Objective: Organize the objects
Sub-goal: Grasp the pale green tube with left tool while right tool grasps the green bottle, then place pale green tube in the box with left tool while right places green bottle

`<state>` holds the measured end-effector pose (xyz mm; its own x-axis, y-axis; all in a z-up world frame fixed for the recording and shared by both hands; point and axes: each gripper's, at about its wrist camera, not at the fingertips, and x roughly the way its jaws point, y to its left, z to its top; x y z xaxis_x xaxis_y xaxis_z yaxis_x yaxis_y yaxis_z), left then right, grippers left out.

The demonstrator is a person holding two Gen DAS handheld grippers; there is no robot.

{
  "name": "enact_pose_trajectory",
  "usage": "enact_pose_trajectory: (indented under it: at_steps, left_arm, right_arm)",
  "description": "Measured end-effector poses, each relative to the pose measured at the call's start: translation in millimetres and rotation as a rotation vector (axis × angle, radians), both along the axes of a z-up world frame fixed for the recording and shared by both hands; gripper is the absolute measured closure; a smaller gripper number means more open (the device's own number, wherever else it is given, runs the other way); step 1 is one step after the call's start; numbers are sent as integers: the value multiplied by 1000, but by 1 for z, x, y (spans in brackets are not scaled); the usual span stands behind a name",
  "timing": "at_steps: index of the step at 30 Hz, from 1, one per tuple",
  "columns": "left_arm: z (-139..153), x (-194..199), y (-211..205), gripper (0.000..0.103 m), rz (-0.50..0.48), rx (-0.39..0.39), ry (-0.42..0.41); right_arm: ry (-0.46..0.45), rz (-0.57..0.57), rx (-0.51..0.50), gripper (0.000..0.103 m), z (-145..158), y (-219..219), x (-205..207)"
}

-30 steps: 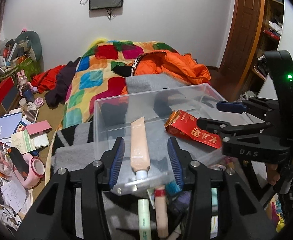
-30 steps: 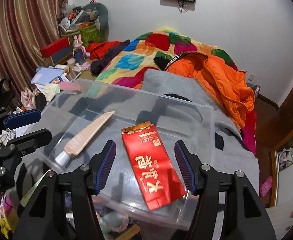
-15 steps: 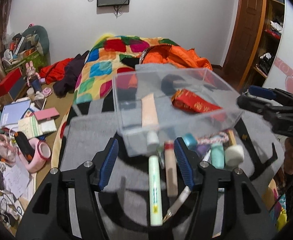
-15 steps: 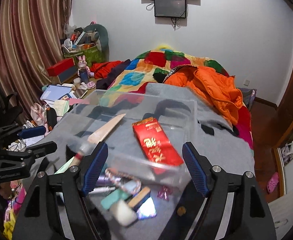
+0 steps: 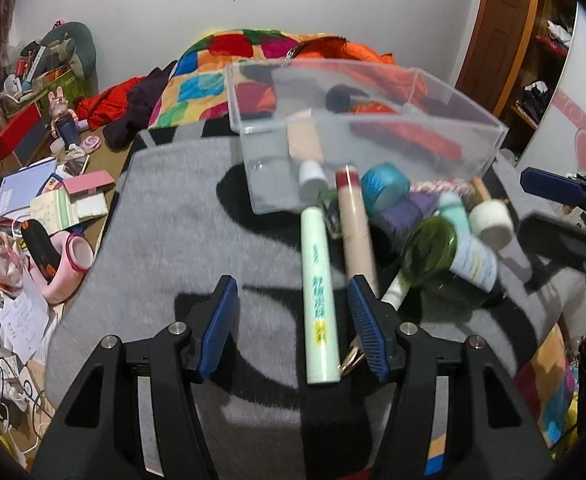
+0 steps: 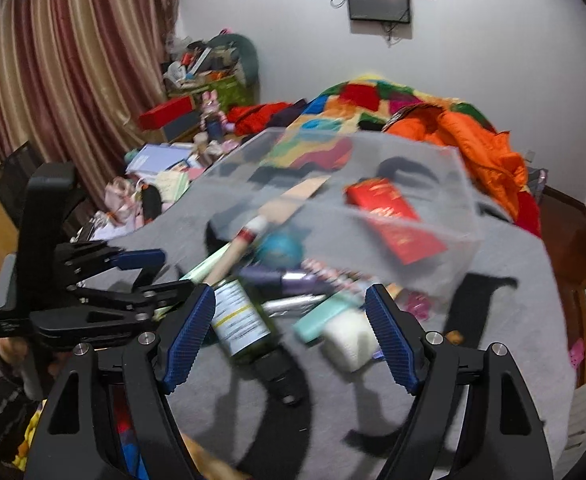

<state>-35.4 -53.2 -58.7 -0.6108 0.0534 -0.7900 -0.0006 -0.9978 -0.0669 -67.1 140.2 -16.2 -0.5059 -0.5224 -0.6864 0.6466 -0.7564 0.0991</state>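
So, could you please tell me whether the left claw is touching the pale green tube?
Apart. The left wrist view shows the pale green tube lying between the open left claw pads, with grey blanket visible on both sides.

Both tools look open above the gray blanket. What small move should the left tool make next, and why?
Probably lower the left tool onto the pale green tube and close. The tube already lies between its open fingers, loose on the gray blanket, while the clear box just beyond holds only a few items.
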Motion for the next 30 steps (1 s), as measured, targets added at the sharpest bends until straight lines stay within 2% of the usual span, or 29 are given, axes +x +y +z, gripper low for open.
enact_pose_trajectory:
  at_steps: [5,6,8,14,15,16,19,25,30]
  left_arm:
    - [-7,9,-5,61,13,-1,12]
    - [-6,11,-6,68,14,-5,15]
    - [-5,11,-8,70,9,-4,15]
    - [-4,-7,-6,70,-17,6,14]
    - [-5,-11,-4,73,-22,5,14]
    - [-6,-13,-1,80,-27,5,13]
    - [-7,-15,2,88,-29,0,22]
    - [-1,2,-1,88,-7,-10,41]
    - [18,10,-8,88,19,12,90]
  right_arm:
    - [-13,45,39,29,-16,-18,9]
    - [-18,48,49,29,-20,-22,9]
    - [-30,54,59,29,-26,-25,7]
    - [-66,68,62,48,-37,-31,1]
    - [-72,72,64,52,-39,-31,1]
    - [-73,71,67,55,-40,-31,0]
    - [-70,70,57,61,-39,-28,2]
    - [-44,34,-7,63,-24,-12,5]
    - [-13,-6,-68,64,-5,-1,1]
